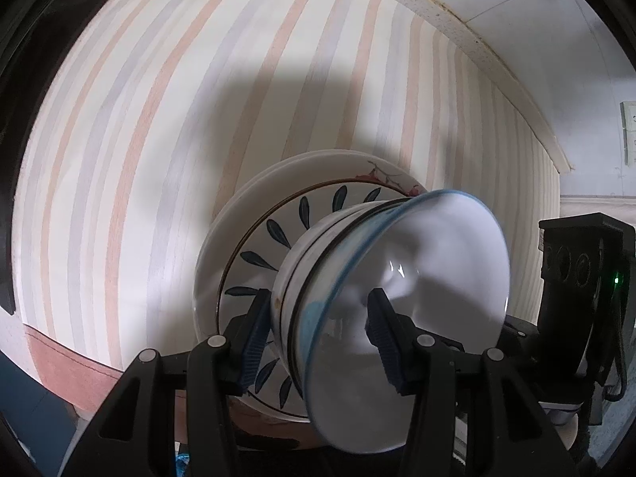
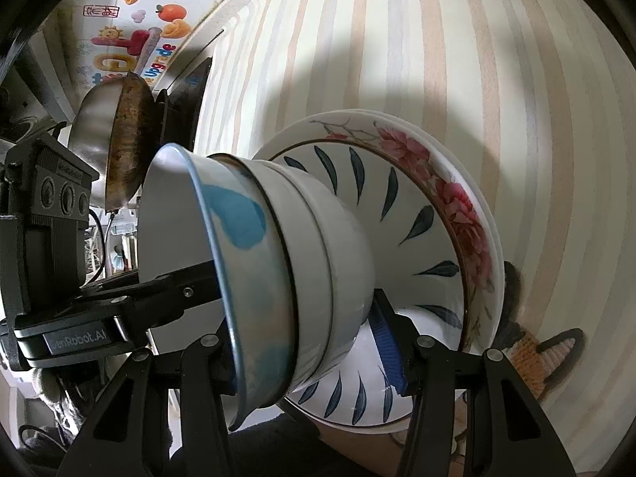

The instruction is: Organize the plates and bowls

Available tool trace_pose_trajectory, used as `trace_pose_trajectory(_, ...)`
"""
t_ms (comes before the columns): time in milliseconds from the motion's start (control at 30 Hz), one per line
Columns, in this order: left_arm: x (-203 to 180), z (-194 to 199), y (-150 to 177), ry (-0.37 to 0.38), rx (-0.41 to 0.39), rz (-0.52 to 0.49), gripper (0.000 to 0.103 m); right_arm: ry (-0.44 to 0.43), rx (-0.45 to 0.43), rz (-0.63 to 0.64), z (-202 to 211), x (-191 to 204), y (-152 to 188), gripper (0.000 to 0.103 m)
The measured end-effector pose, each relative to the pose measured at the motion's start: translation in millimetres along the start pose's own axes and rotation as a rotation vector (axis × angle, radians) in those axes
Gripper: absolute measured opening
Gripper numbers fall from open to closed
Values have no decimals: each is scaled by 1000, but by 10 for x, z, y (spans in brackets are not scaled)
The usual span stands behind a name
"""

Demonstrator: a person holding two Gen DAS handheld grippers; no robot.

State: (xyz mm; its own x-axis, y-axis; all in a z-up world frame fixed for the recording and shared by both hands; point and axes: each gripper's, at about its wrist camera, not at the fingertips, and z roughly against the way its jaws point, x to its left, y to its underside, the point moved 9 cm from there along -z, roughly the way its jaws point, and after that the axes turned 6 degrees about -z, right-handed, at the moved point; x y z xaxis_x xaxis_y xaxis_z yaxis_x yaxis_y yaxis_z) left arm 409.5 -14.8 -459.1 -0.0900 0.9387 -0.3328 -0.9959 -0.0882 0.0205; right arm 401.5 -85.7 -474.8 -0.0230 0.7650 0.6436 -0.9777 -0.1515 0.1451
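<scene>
A stack of nested bowls [image 1: 302, 278] sits on stacked plates: a plate with dark leaf marks [image 1: 254, 246] on a plate with pink flowers [image 1: 381, 175]. The top bowl [image 1: 417, 278] is white with a blue rim. My left gripper [image 1: 318, 318] is shut on the bowl stack, one finger outside and one inside the top bowl. In the right wrist view the bowl stack [image 2: 302, 270] lies between my right gripper's [image 2: 306, 342] fingers, which close on it above the leaf plate [image 2: 397, 206] and the flower plate [image 2: 457, 206].
A striped tablecloth [image 1: 159, 159] covers the table. A metal wok [image 2: 119, 135] stands at the table's far side. The other gripper body [image 2: 47, 214] is close beside the bowls. A small orange knitted item [image 2: 532, 361] lies near the plates.
</scene>
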Motion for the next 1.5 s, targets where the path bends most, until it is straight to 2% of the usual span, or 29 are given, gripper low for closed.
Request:
trace_pose_trajectory(267, -29, 280, 48, -139, -69, -61, 46, 70, -67, 31, 251, 82, 0, 55)
trace_pose_trajectory(367, -20, 382, 117, -166, -83, -78, 47, 112, -103, 46, 404, 129, 16, 56)
trace_pose_trajectory(433, -13, 453, 154, -184, -97, -89, 47, 133, -126, 53, 506, 170, 46, 59)
trace_pose_trajectory(467, -16, 488, 169, -190, -107, -94, 49, 148, -134, 55, 547, 186, 67, 64)
trace_pose_trajectory(500, -34, 540, 181, -202, -121, -101, 51, 166, -148, 60, 603, 208, 91, 71)
trace_pose_trajectory(567, -35, 619, 218, -230, -145, -114, 71, 203, -186, 76, 735, 270, 152, 82)
trace_pose_trajectory(633, -48, 703, 249, -254, -170, -130, 85, 235, -226, 86, 864, 323, 215, 88)
trace_pose_trajectory(800, -51, 977, 369, -282, -261, -162, 85, 334, -359, 92, 1206, 460, 389, 94)
trace_pose_trajectory(867, -59, 1079, 427, -287, -289, -180, 90, 359, -413, 82, 1329, 512, 467, 95)
trace_pose_trajectory(1000, -105, 1285, 562, -277, -338, -218, 92, 399, -507, 62, 1569, 640, 697, 96)
trace_pose_trajectory(1233, -214, 1876, 948, -311, -488, -312, 92, 429, -651, 52, 1932, 972, 1263, 98)
trace_pose_trajectory(1500, -301, 2436, 1536, -330, -634, -329, 95, 439, -773, 81, 2300, 1321, 1986, 99)
